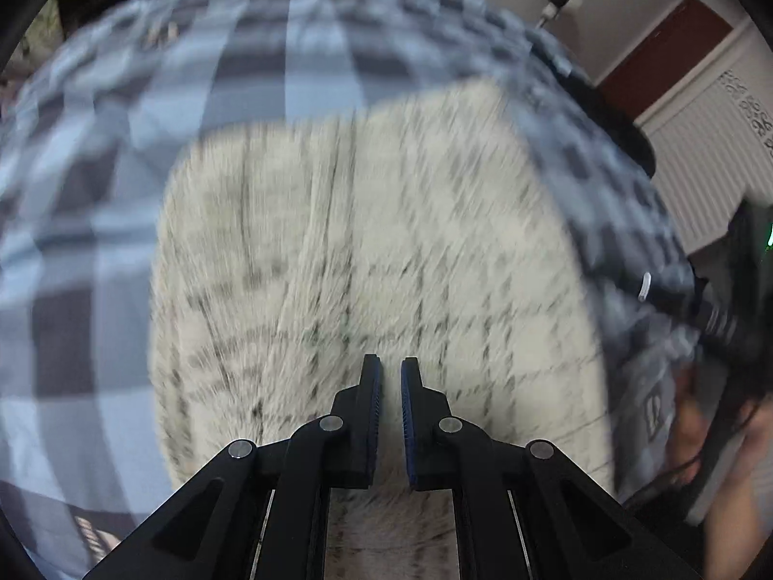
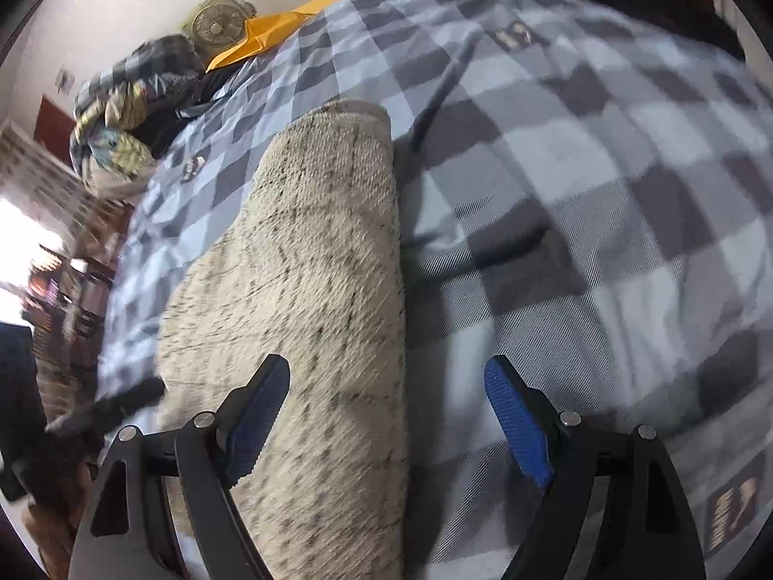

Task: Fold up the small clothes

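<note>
A cream, dark-speckled knit garment (image 1: 377, 241) lies folded on the blue-and-grey checked bedspread (image 1: 96, 193). The left wrist view is motion-blurred. My left gripper (image 1: 391, 367) hangs over the garment's near part, its jaws nearly together with nothing between them. In the right wrist view the same garment (image 2: 319, 251) runs away from me as a long folded strip. My right gripper (image 2: 386, 365) stands wide open astride the strip's right edge, one finger (image 2: 261, 401) over the cloth, the other (image 2: 517, 415) over the bedspread (image 2: 579, 169). It holds nothing.
A heap of crumpled clothes (image 2: 125, 111), an orange envelope (image 2: 270, 34) and a round-dialled device (image 2: 217, 19) lie at the bed's far left corner. A dark blurred shape (image 2: 121, 401) sits by the garment's left edge. A person's hand (image 1: 700, 435) shows at the right.
</note>
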`<state>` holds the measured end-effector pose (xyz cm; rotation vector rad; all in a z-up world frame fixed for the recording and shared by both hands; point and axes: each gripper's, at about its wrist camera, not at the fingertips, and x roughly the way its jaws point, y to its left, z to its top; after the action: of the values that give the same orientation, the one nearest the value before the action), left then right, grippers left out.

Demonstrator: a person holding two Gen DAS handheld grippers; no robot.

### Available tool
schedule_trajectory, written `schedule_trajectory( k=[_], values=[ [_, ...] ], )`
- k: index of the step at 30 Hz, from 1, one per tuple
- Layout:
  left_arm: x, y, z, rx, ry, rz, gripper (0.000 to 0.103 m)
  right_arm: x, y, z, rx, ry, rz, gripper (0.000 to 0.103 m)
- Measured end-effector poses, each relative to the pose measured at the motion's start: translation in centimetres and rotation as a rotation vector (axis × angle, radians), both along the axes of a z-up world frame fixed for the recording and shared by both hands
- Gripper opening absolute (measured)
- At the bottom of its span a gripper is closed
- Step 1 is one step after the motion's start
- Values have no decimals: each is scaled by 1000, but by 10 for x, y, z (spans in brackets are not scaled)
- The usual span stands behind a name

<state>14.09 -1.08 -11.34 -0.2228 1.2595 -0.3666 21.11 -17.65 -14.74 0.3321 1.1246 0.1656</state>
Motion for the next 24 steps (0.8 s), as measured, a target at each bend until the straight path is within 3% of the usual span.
schedule_trajectory(
  k=[3,8,10,14,16,18,20,24],
  values=[
    [-5,9,-4,-51,-35,-17,7,21,9,-5,-44,-19,46,81],
    [-4,21,-8,-99,3,-30,7,76,20,-30,9,9,108,81],
    [-2,24,-10,-115,16,-40,7,106,18,-45,76,33,130,81],
    [5,31,-12,-146,53,-20,7,139,-10,-53,243,20,53,81],
    [7,32,-13,-154,79,-12,7,147,-20,-55,259,33,29,81],
    [9,35,-15,-157,93,-2,7,141,-27,-46,230,-1,-2,81],
    [6,36,-14,-153,84,4,7,129,-40,-25,152,-39,-128,82],
    [-8,25,3,-34,43,-5,7,102,-69,13,335,-66,-182,82]
  ],
)
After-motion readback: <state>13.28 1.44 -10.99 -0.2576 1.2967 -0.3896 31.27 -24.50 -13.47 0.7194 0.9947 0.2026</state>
